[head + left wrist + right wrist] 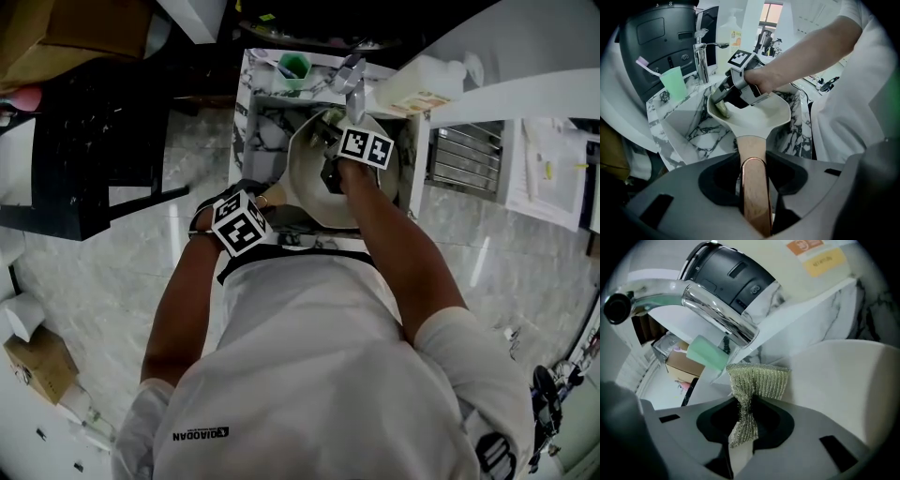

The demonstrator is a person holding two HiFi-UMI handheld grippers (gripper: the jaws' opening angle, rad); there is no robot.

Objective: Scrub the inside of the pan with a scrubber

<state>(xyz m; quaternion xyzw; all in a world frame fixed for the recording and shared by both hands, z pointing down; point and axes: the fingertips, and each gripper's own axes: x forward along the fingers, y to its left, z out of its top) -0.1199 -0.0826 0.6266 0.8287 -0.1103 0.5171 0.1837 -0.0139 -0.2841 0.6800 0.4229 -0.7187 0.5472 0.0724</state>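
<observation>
Over the sink, left tongs clamp the cream pan's handle (right tongs pinch a crumpled scrubber).

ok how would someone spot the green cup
Find the white marble sink, then the chrome tap on its back ledge. The cup stands just beside the tap. It is the only mint-green thing there, with a toothbrush sticking out of it.
</observation>
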